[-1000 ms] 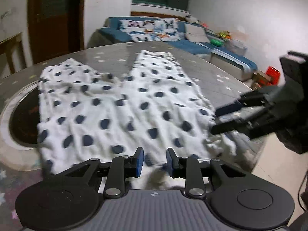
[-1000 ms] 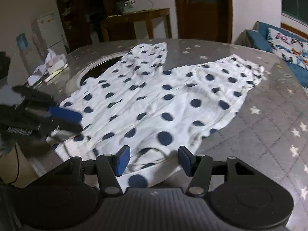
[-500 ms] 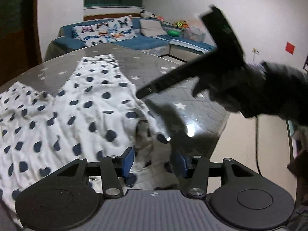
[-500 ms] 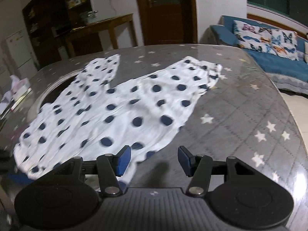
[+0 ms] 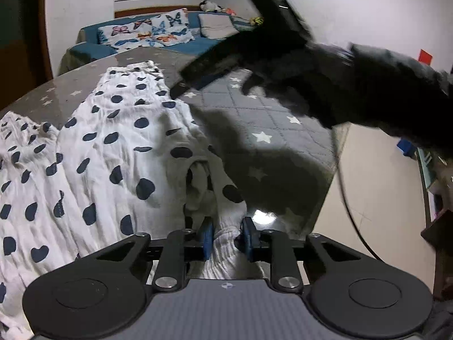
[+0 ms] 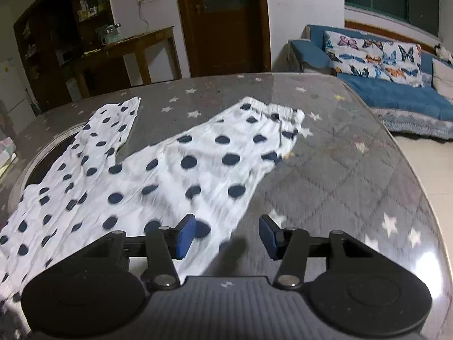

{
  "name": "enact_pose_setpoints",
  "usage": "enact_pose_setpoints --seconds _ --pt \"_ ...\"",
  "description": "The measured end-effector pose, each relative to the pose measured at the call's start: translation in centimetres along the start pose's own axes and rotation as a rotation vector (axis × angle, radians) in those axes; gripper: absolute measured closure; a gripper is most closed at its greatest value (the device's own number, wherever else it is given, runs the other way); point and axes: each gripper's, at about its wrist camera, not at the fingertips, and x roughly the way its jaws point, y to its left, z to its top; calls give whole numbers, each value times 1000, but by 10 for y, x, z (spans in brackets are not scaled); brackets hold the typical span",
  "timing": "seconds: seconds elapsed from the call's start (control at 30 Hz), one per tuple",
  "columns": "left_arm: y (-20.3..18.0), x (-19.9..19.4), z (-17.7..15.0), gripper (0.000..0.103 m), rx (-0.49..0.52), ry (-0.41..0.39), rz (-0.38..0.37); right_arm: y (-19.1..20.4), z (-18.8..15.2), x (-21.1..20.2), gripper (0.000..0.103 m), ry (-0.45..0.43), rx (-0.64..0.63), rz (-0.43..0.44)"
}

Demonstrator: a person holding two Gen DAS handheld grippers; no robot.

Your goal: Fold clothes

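Observation:
White trousers with dark blue dots [image 5: 107,153] lie spread on the grey star-patterned table [image 5: 271,141]; they also show in the right wrist view [image 6: 181,170], legs pointing away. My left gripper [image 5: 225,239] is shut on the bunched waistband at the near table edge. My right gripper [image 6: 225,233] is open and empty, low over the right edge of the trousers and the bare table. In the left wrist view the right gripper [image 5: 254,56] shows as a blurred dark shape above the table.
A round dark inset [image 6: 48,158] sits in the table under the left trouser leg. A blue sofa [image 6: 382,85] with butterfly cushions stands beyond the table. A wooden side table [image 6: 127,53] and a door [image 6: 226,22] are at the back.
My left gripper has closed on the waistband at the table edge. My right gripper has swung to the right, further along the trousers' right side, and stays open.

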Motion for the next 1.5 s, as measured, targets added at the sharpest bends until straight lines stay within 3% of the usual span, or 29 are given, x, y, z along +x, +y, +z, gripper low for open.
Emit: enact_pose_setpoints --seconds 0.37,0.87,1.1,1.23,1.5 --pt "8 1 1 80 -29 2 -46 11 40 63 53 16 -114 -11" --pt "19 3 2 80 -68 2 -112 -35 92 134 52 -12 -38 -141" --pt "22 2 0 80 -78 -4 -125 -53 106 144 52 -29 0 -198" --pt "21 1 0 78 -74 -5 -120 -60 106 134 51 -38 38 -189" --pt "12 -1 3 63 -50 -12 -63 -66 96 129 54 0 87 -163"
